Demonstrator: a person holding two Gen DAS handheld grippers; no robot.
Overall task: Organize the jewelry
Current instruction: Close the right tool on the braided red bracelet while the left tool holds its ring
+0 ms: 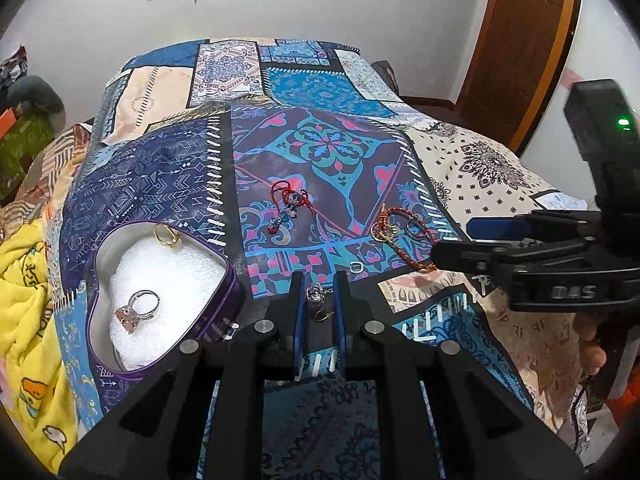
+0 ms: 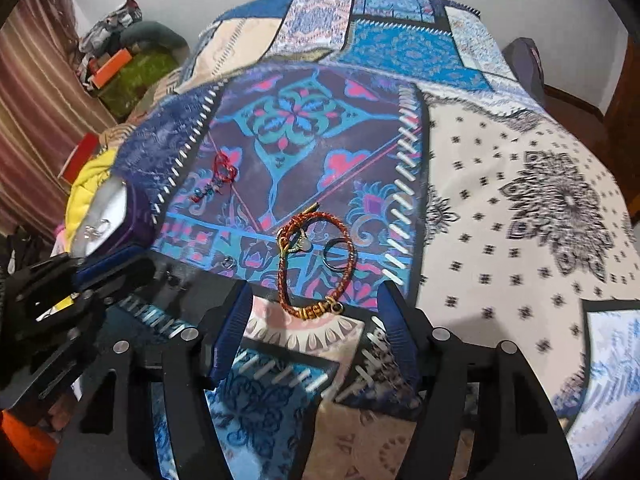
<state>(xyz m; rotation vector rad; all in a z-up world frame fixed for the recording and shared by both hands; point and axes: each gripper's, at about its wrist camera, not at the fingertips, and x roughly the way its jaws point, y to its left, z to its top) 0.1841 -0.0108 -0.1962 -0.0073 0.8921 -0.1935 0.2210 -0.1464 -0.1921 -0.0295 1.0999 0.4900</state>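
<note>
My left gripper [image 1: 318, 280] is narrowly closed around a small silver jewelled piece [image 1: 315, 293] lying on the patterned cloth. To its left stands a purple heart-shaped box [image 1: 236, 292] with white foam, holding a silver ring with a pink stone [image 1: 136, 310] and a gold ring [image 1: 166, 234]. My right gripper [image 2: 314, 300] is open and empty, just short of a red braided bracelet [image 2: 316, 256] with gold beads. A dark ring [image 2: 336, 256] lies inside the bracelet's loop. A red cord with beads [image 1: 288, 204] lies farther back. A small silver ring [image 1: 356, 267] lies ahead of the left gripper.
The patchwork cloth [image 1: 320, 152] covers a raised surface. A yellow blanket [image 1: 24, 304] lies to the left. A wooden door [image 1: 524, 40] is at the back right. Clutter [image 2: 120, 60] sits at the far left.
</note>
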